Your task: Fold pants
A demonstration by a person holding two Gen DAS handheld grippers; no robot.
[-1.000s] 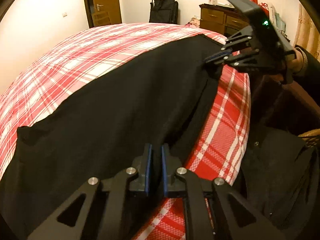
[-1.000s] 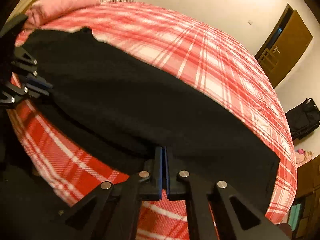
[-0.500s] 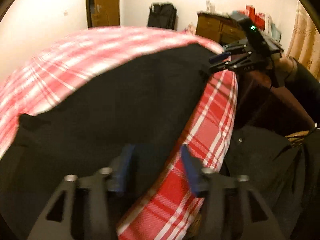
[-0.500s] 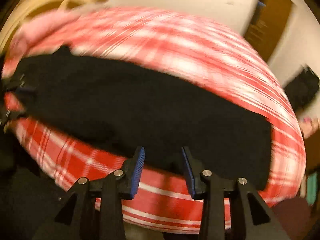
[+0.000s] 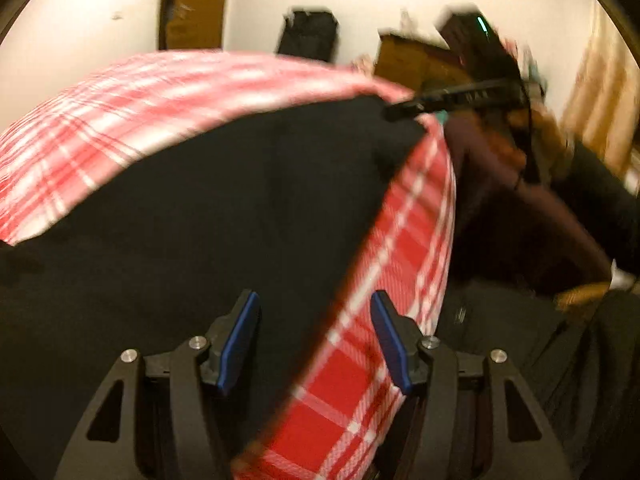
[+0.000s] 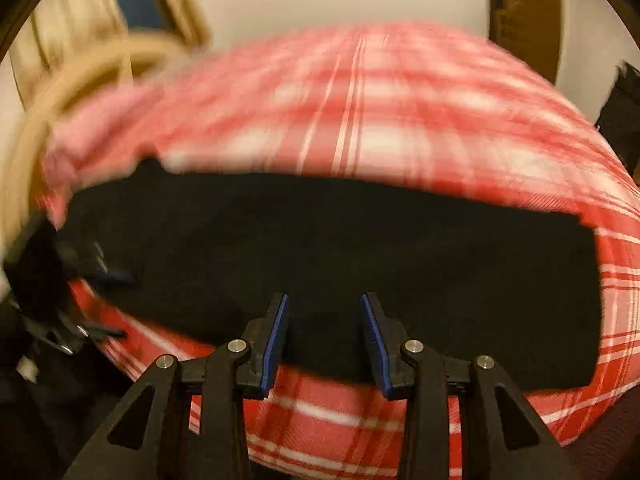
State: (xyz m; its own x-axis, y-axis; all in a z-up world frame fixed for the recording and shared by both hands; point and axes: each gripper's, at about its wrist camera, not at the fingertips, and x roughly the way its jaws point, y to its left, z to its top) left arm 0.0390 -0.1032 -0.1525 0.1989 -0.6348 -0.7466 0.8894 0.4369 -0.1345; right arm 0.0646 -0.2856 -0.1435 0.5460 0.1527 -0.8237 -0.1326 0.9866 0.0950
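Observation:
Black pants (image 5: 208,216) lie flat along the near edge of a bed with a red and white plaid cover (image 5: 400,272). In the right wrist view the pants (image 6: 360,248) stretch as a long dark band from left to right. My left gripper (image 5: 316,340) is open, its blue pads apart over the pants' near edge, holding nothing. My right gripper (image 6: 324,340) is open too, just above the pants' near edge. Each gripper shows small and blurred in the other's view: the right gripper (image 5: 452,96) at the pants' far corner, the left gripper (image 6: 76,300) at the left end.
A person's dark sleeve and hand (image 5: 520,184) reach in from the right. Behind the bed stand a wooden door (image 5: 196,4), a black bag (image 5: 308,36) and a wooden dresser (image 5: 408,64). A pink pillow (image 6: 100,120) and a pale headboard (image 6: 48,92) sit at the bed's far left.
Both grippers were shut on the pants' near edge a second ago; both have let go and opened. Both have drawn back slightly, and the pants now lie loose on the bed.

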